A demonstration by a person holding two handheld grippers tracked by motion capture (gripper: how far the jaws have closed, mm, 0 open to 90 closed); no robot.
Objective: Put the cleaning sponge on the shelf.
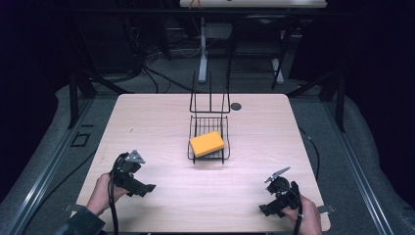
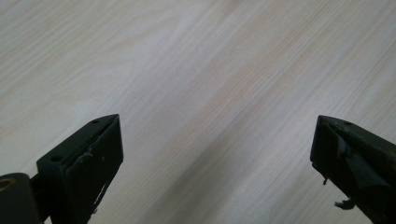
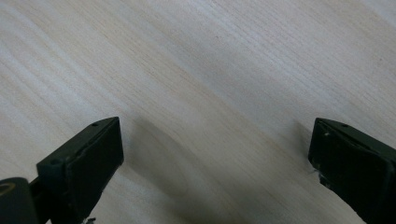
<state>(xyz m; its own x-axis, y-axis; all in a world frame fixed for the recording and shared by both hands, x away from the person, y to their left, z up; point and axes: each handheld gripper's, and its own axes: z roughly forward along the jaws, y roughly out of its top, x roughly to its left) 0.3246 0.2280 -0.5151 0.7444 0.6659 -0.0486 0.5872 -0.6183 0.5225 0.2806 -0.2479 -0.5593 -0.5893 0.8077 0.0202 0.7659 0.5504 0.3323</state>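
A yellow-orange sponge [image 1: 207,143] lies in a black wire rack [image 1: 209,128] at the middle of the light wood table [image 1: 161,117]. My left gripper [image 1: 142,187] is held low at the front left, well short of the rack. Its jaws stand wide apart over bare wood in the left gripper view [image 2: 212,135], so it is open and empty. My right gripper [image 1: 268,209] rests near the front right corner. In the right gripper view [image 3: 212,135] its jaws are also spread wide over bare tabletop, open with nothing between them.
A small dark round disc [image 1: 236,106] lies on the table just behind and right of the rack. Beyond the far edge stand desk legs [image 1: 202,49] and cables on a grey floor. Dark frame rails [image 1: 73,98] flank the table.
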